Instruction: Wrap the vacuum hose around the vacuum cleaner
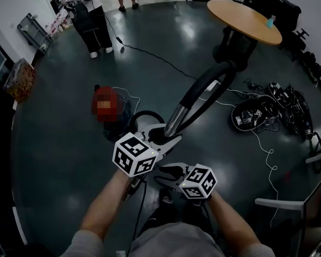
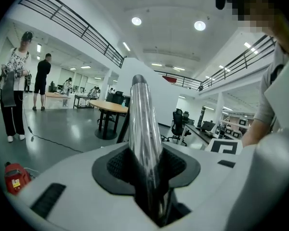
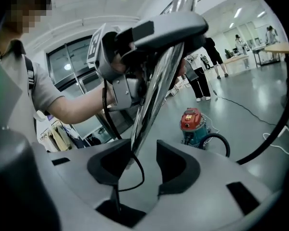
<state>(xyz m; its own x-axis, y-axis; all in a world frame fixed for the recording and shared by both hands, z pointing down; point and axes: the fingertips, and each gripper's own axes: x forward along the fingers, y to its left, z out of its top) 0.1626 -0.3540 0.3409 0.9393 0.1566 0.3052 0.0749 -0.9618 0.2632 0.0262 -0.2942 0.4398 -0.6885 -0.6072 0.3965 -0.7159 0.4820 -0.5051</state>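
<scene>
1. The vacuum (image 3: 194, 128), red on top and teal below, stands on the dark floor (image 1: 59, 143) a little ahead of the person who holds the grippers.
2. A black hose (image 1: 206, 79) rises from a chrome tube (image 1: 176, 116), arches high and drops back toward the floor. Another loop of it lies just beside the vacuum.
3. The left gripper (image 1: 163, 138) holds the lower part of the tube. In the left gripper view its fingers (image 2: 118, 165) pinch the tube from both sides, and the tube runs straight up and away from them.
4. The right gripper (image 1: 161, 174) sits just below and beside the left one.
5. In the right gripper view its fingers (image 3: 176, 165) stand spread. The tube slants down between them, close to the left pad, with a clear gap to the right pad, so nothing is clamped.
6. A thin black cable (image 3: 135, 170) also loops through that gap.
7. A round table (image 1: 246, 17) stands farther back, and a standing person (image 1: 88, 20) is at the far left.
8. A heap of gear and cables (image 1: 273, 108) lies on the floor to the right.
</scene>
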